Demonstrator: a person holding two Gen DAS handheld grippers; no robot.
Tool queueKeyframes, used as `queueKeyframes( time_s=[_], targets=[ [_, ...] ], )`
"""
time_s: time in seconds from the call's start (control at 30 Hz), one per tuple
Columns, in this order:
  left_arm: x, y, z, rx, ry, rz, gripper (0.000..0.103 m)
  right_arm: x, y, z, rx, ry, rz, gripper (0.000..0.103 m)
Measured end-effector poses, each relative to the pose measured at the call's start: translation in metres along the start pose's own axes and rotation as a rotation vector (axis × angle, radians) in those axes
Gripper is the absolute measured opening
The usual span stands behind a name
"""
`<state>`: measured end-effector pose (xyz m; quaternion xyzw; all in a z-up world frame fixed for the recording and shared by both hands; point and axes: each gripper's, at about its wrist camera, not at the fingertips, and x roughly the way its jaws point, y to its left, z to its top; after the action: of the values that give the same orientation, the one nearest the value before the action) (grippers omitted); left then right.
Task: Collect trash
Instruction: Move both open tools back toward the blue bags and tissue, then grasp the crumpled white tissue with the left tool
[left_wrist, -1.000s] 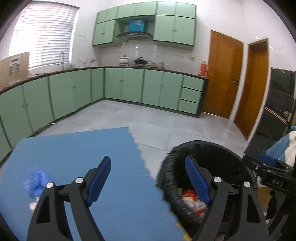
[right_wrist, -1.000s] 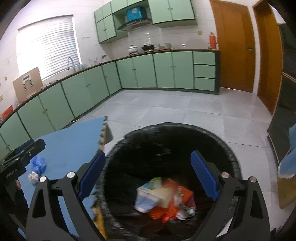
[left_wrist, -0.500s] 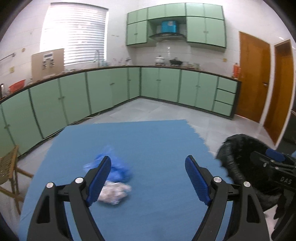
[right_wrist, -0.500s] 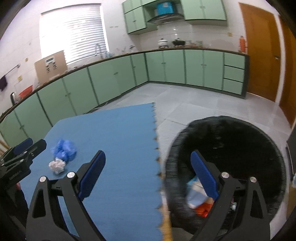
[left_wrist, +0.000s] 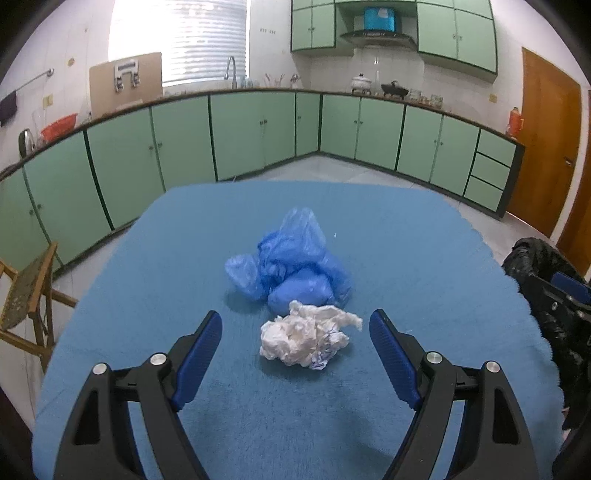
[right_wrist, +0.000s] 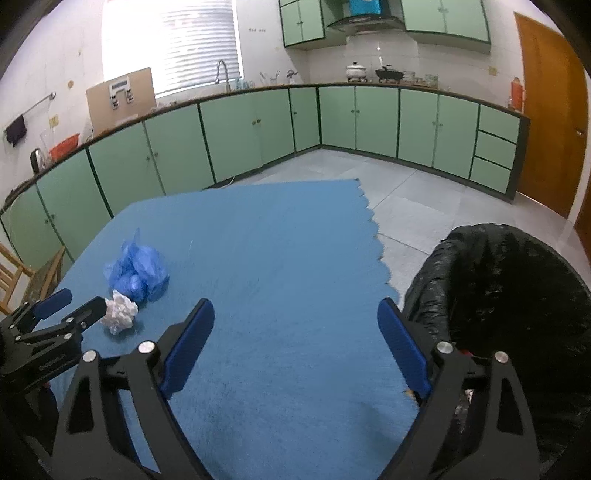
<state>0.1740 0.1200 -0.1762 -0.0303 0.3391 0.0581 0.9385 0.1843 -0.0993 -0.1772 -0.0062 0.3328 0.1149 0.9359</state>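
The left gripper hangs wide open around the crumpled white tissue wad on the blue mat, blue plastic bag touching at twelve o'clock; light, soft, probably squashing, best pinched across its middle.

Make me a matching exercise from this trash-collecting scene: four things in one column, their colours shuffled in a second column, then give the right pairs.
Things:
1. crumpled paper wad
2. plastic bag
3. bin liner
4. cabinet doors

Colours:
A. black
B. green
C. white
D. blue

Pairs: 1-C, 2-D, 3-A, 4-B
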Motion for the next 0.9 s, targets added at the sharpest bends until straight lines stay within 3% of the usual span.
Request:
queueKeyframes(
  time_s=[0.2, 0.27, 0.43, 0.6, 0.67, 0.9],
  targets=[
    [0.019, 0.001, -0.005, -0.022, 0.040, -0.005, 0.080, 0.015, 0.003, -0.002, -0.004, 0.026, 0.004, 0.086],
    [0.021, 0.001, -0.005, -0.031, 0.052, -0.016, 0.072, 0.018, 0.002, -0.002, -0.002, 0.031, 0.005, 0.086],
    [0.026, 0.002, -0.007, -0.043, 0.076, -0.052, 0.035, 0.023, 0.006, 0.000, -0.006, 0.035, 0.012, 0.086],
    [0.017, 0.006, -0.008, -0.037, 0.061, -0.067, 0.018, 0.024, 0.015, 0.003, -0.024, 0.033, 0.027, 0.086],
    [0.009, 0.010, -0.007, -0.047, 0.050, -0.082, 0.003, 0.024, 0.021, 0.005, -0.034, 0.029, 0.038, 0.086],
    [-0.022, 0.045, -0.004, -0.082, 0.000, -0.048, 0.003, 0.029, 0.054, 0.017, -0.074, 0.010, 0.098, 0.086]
  ],
)
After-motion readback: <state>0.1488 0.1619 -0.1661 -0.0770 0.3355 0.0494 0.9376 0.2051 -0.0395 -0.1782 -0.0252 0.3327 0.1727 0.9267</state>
